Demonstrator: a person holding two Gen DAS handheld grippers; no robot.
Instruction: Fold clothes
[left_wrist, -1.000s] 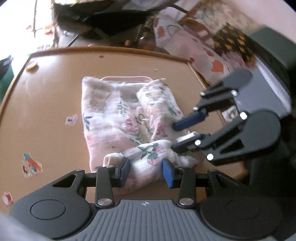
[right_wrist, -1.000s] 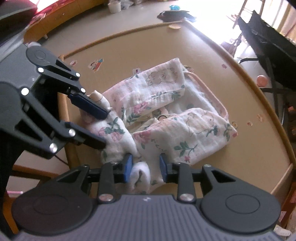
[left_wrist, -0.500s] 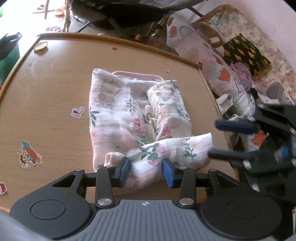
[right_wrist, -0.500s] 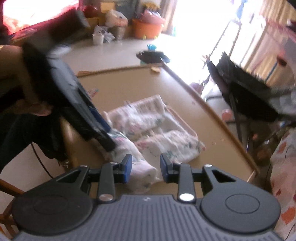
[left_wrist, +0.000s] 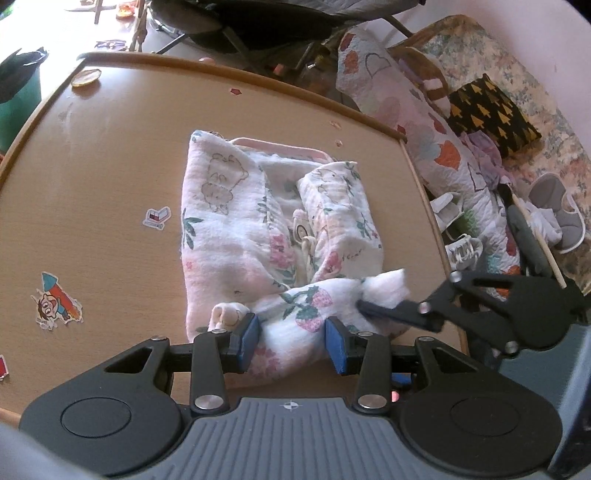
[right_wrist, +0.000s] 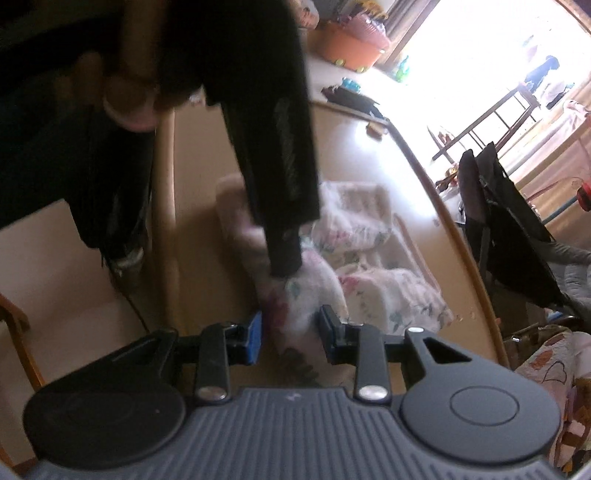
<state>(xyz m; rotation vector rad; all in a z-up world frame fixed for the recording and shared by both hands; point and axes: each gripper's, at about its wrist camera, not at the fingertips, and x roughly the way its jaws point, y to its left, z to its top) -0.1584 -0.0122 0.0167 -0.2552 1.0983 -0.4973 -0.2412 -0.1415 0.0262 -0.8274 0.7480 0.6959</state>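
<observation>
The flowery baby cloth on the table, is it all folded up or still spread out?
Partly folded. The floral garment has both sides turned in over its middle, but its near end is bunched and twisted between the left gripper and right gripper.

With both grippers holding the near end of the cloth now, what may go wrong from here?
1. The floral cloth lies close to the near table edge; a pull could drag it off.
2. The right gripper holds only a twisted tip, which may slip out.
3. The left gripper grips a bunched part, so the fold may come out uneven.
</observation>
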